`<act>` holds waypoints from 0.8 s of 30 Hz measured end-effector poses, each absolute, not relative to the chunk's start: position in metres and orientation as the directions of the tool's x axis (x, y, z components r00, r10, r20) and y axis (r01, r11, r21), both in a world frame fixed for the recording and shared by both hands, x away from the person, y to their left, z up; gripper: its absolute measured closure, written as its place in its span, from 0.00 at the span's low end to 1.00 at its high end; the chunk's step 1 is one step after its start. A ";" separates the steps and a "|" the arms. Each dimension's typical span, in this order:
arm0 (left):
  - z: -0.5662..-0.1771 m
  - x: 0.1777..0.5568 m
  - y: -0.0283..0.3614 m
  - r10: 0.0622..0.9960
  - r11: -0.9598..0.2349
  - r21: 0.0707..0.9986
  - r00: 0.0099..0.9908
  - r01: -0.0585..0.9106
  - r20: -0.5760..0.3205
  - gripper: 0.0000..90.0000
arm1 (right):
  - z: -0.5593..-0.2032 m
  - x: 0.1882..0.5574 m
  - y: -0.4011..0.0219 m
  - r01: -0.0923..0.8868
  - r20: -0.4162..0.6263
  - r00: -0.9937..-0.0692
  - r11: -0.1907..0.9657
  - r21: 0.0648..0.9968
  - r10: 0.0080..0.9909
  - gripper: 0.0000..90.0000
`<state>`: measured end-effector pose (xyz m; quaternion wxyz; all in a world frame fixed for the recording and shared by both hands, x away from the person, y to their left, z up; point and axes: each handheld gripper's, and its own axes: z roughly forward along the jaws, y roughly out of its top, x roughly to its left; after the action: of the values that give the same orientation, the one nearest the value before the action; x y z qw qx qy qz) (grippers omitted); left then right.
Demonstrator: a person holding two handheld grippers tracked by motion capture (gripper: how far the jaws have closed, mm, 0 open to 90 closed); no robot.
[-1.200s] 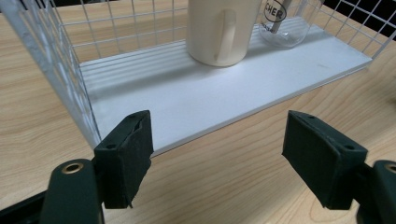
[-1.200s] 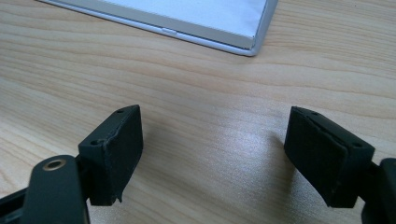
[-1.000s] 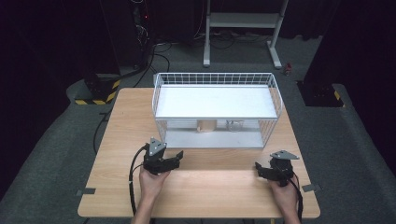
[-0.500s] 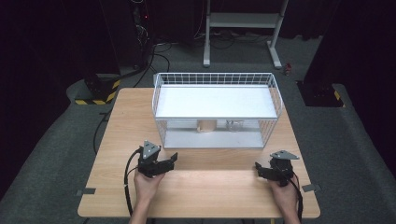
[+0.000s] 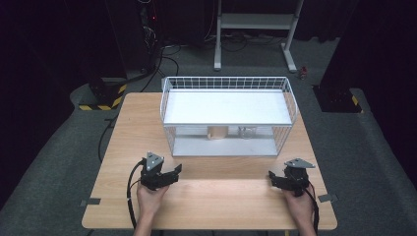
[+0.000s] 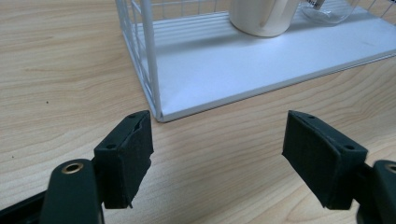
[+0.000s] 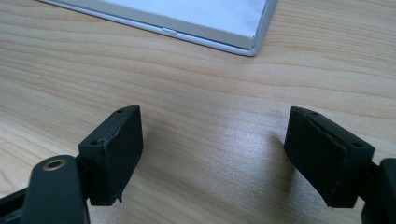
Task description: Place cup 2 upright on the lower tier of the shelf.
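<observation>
- Nearest of all, the person's two hands come in over the near edge of the wooden table (image 5: 216,201), each holding a black gripper.
- At the near left, the left gripper (image 5: 169,173) sits low over the wood with its jaws spread and only bare tabletop between them; it points toward the near left corner of the rack.
- Seen along those jaws in the left gripper view, the left gripper (image 6: 217,154) is near that corner but clear of it, and its pads (image 6: 128,156) touch nothing.
- At the near right, the right gripper (image 5: 276,181) lies low over the table, jaws likewise spread and holding nothing.
- Looking along it in the right gripper view, the right gripper (image 7: 215,154) has plain wood between its pads (image 7: 114,149), and the rack's near right base corner lies farther off.
- Farther in, mid-table, stands the white wire rack (image 5: 290,98), a two-level shelf with a solid white top board and a white bottom board.
- On its lower level, toward the far side, a cream mug (image 5: 217,132) stands upright, well apart from both grippers.
- Just right of the mug is a clear glass piece (image 5: 247,132), too indistinct to name further.
- Beyond the table lie grey floor, cables and a white metal stand (image 5: 253,22) at the far end.
</observation>
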<state>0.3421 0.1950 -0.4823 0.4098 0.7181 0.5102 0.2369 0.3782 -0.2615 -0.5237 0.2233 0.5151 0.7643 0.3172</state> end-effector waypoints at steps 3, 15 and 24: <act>-0.485 0.341 0.196 0.929 -0.148 0.827 0.364 0.543 -0.073 0.27 | -0.524 0.378 -0.261 0.646 -0.014 -0.369 0.268 0.715 0.929 0.22; -0.495 0.338 0.201 0.938 -0.156 0.810 0.342 0.566 -0.058 0.27 | -0.524 0.378 -0.262 0.646 -0.015 -0.370 0.268 0.715 0.929 0.22; -0.502 0.340 0.201 0.945 -0.167 0.794 0.325 0.584 -0.041 0.27 | -0.524 0.378 -0.262 0.645 -0.015 -0.370 0.269 0.715 0.929 0.22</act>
<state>0.3401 0.2012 -0.5020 0.3717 0.7243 0.5277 0.2424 0.3783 -0.2615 -0.5237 0.2234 0.5149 0.7644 0.3172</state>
